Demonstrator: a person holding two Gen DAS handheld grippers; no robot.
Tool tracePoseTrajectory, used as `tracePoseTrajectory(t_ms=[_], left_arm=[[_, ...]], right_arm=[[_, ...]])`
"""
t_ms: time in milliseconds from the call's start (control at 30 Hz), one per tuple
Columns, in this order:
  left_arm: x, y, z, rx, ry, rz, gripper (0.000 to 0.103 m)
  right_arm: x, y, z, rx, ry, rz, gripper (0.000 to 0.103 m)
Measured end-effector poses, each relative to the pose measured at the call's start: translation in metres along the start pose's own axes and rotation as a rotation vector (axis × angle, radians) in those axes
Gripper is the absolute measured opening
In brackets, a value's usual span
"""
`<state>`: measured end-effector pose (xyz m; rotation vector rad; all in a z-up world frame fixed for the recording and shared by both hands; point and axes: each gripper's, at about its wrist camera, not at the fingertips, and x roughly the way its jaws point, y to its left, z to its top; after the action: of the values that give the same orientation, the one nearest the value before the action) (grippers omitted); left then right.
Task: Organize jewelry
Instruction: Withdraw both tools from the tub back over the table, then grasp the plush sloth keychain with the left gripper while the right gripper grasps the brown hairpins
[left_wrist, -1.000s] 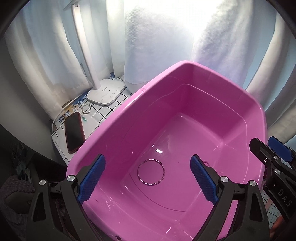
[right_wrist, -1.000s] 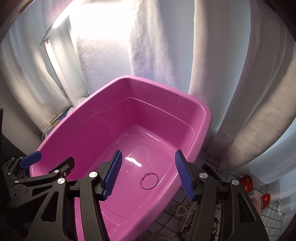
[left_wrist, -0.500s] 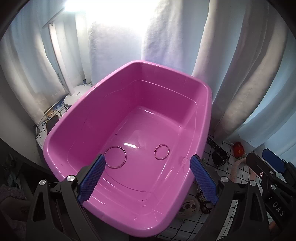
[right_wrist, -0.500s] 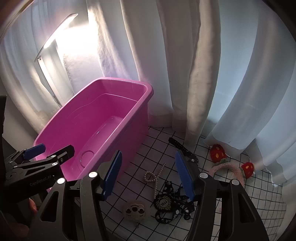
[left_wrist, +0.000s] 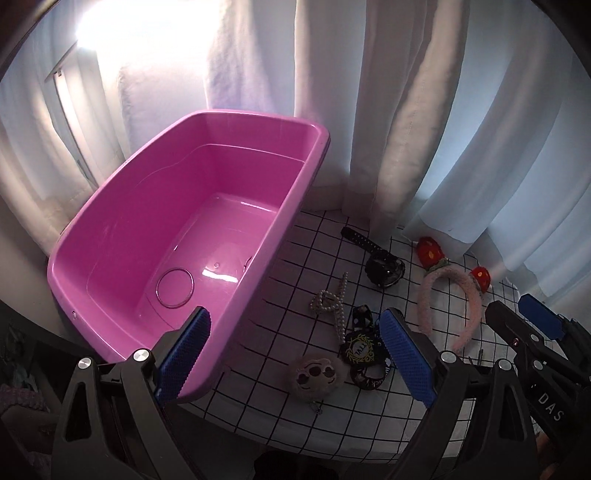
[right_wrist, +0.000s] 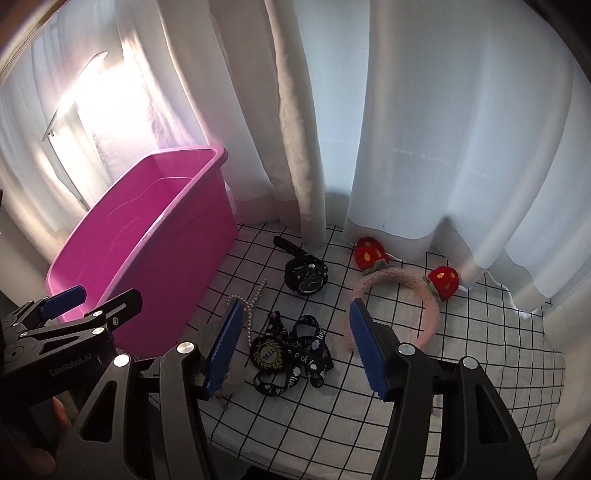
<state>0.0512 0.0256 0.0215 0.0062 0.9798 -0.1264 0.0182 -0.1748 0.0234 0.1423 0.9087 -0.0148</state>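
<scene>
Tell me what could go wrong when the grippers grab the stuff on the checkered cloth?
1. The black lanyard lies tangled around the round badge, so lifting one might drag the other along.
2. The pearl hair clip is thin and smooth; it could slip from the open right hand-held gripper.
3. The fuzzy keychain sits near the cloth's front edge and could get knocked off.

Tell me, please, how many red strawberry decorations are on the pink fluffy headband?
2: one strawberry sits at the headband's far end beside the curtain hem, the other strawberry further right on its arc. None seems hidden.
</scene>
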Motion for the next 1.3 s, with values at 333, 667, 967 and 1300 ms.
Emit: tracePoseTrajectory(t_ms=[333, 667, 967, 1300], left_arm=[[0.026, -0.039, -0.035, 0.057, 0.055, -0.052, 0.091], [0.068, -0.040, -0.086, 0.075, 0.123, -0.042, 0.091], [0.111, -0.027, -0.105, 0.027, 0.155, 0.002, 0.091], [0.144, -0.014, -0.103, 0.009, 0.172, 0.040, 0.091]], right_arm=[[-0.008, -0.067, -0.044, 0.100, 0.035, -0.084, 0.057], [0.019, -0.102, -0.097, 0.152, 0.111, -0.101, 0.057], [0.054, -0.116, -0.128, 0.178, 0.161, -0.095, 0.057], [0.078, -0.130, -0.145, 0.212, 0.182, -0.107, 0.057]])
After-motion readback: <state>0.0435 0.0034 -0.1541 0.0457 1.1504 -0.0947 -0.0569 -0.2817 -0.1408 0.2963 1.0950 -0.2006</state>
